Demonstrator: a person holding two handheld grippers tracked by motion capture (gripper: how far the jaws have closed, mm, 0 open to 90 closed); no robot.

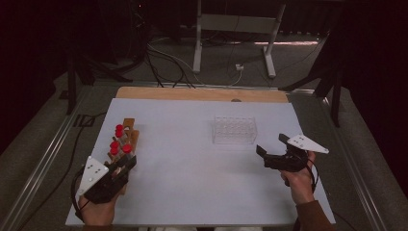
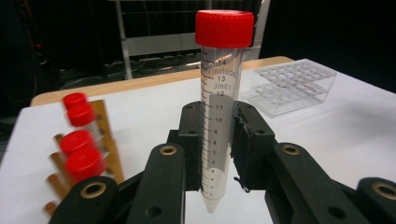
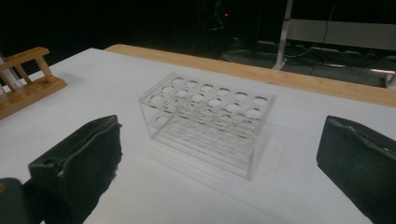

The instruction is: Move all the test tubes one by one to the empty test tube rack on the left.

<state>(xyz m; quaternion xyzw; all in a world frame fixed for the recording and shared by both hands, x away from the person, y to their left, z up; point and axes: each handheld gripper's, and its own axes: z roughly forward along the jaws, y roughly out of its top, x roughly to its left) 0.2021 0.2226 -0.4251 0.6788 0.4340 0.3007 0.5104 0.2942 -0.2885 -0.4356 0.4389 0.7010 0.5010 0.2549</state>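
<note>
The left gripper [image 2: 218,140] clamps a clear red-capped plastic tube [image 2: 220,107] upright (beside the wooden rack [image 2: 105,135]); the right gripper [image 3: 219,172] gapes wide before the clear acrylic rack [image 3: 210,121].

The left gripper [image 1: 126,163] sits just below the wooden rack [image 1: 129,137] of red-capped tubes [image 1: 119,130]; the clear rack [image 1: 234,130] lies up-left of the right gripper [image 1: 262,156].
</note>
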